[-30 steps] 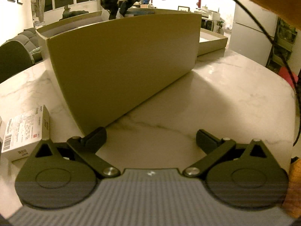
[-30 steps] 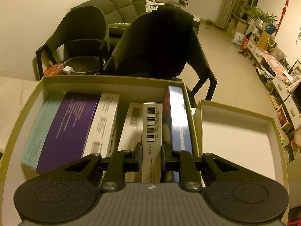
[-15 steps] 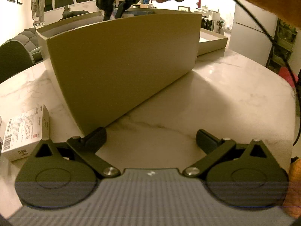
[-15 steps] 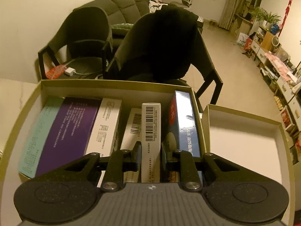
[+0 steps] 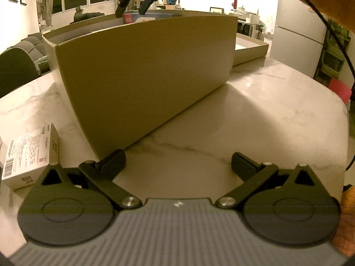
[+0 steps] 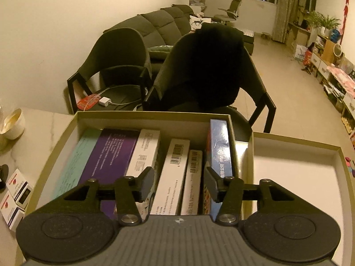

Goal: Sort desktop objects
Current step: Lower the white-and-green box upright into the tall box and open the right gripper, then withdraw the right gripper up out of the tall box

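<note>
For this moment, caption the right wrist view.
Right gripper, jaws just opened, above slim white barcoded carton standing among packages in olive cardboard box.

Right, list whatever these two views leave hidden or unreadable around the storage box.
- Left wrist view: the contents of the storage box are mostly hidden by its near wall.
- Right wrist view: the near ends of the packs are hidden by the right hand-held gripper.
- Right wrist view: the print on the white barcode pack is too small.
- Left wrist view: the white carton is cut off by the edge.
</note>
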`<state>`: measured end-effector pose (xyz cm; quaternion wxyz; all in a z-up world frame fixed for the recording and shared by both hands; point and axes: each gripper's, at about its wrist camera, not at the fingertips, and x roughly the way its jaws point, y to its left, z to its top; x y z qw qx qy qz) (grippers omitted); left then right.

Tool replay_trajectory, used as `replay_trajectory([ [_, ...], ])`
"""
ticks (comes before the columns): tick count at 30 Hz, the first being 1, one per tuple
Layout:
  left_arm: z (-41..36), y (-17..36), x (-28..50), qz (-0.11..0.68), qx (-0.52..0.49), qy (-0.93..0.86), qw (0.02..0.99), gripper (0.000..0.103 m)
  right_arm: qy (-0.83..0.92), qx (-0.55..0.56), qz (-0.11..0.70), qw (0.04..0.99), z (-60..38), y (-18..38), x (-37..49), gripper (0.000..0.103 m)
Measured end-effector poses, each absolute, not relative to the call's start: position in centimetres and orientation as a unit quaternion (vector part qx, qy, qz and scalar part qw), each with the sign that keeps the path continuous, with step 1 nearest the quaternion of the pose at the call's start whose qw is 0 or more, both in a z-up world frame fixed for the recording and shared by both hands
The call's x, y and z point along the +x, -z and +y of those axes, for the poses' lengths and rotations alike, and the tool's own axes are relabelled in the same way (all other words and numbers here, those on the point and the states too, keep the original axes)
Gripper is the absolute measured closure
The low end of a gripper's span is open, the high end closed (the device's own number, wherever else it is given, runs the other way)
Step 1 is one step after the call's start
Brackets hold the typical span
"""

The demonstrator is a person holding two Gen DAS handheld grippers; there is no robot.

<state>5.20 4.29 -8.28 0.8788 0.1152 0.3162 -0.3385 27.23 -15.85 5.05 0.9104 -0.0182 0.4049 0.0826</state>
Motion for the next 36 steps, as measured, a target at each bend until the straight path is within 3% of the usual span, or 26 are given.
replay_trajectory([
  [12,4.4,8.4,5.3,0.316,0.115,0.339,0.879,0.0,-0.089,0.004,0.393,0.915,-16.4,-5.5,25.9,0.044],
  [22,4.6,8.3,5.2,0.316,0.115,0.339,0.879,0.0,-0.096,0.054,0.385,0.916,-18.3,-5.8,23.4,0.03],
  [36,4.7,8.2,5.1,0.316,0.115,0.339,0.879,0.0,-0.1,0.08,0.377,0.917,-19.1,-5.4,20.5,0.028],
])
